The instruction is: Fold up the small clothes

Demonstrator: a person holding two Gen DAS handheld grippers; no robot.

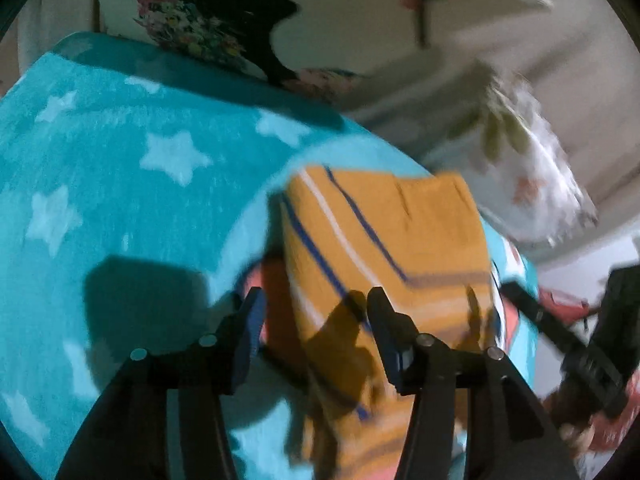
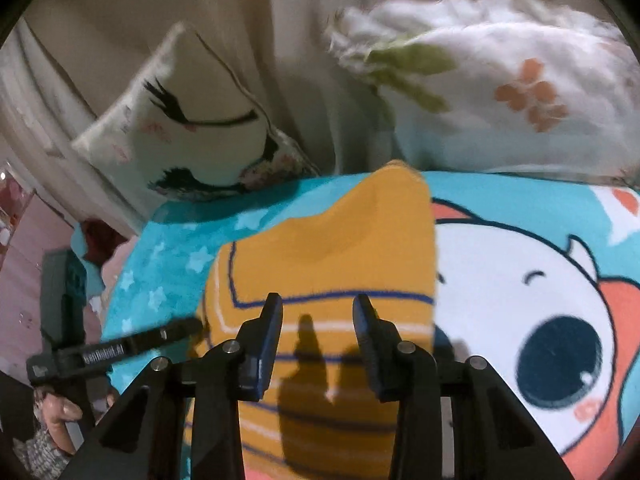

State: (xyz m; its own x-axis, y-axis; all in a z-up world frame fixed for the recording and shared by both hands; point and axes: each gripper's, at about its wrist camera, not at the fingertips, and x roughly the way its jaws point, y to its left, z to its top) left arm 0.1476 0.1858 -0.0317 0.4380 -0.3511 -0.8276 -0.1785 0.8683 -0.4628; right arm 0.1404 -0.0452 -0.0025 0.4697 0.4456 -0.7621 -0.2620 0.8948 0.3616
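An orange striped garment (image 2: 320, 264) lies on a teal star blanket (image 1: 120, 184) on the bed, partly folded. The left tongs (image 1: 316, 308) and right tongs (image 2: 318, 312) both hang just above it, fingers apart, gripping nothing. Two pillows (image 2: 500, 80) lie at the far side.

bed: teal star blanket (image 1: 120, 168) | pillows: eyelash cushion (image 2: 188, 120), floral pillow (image 2: 500, 80) | backdrop: beige fabric (image 2: 280, 20)
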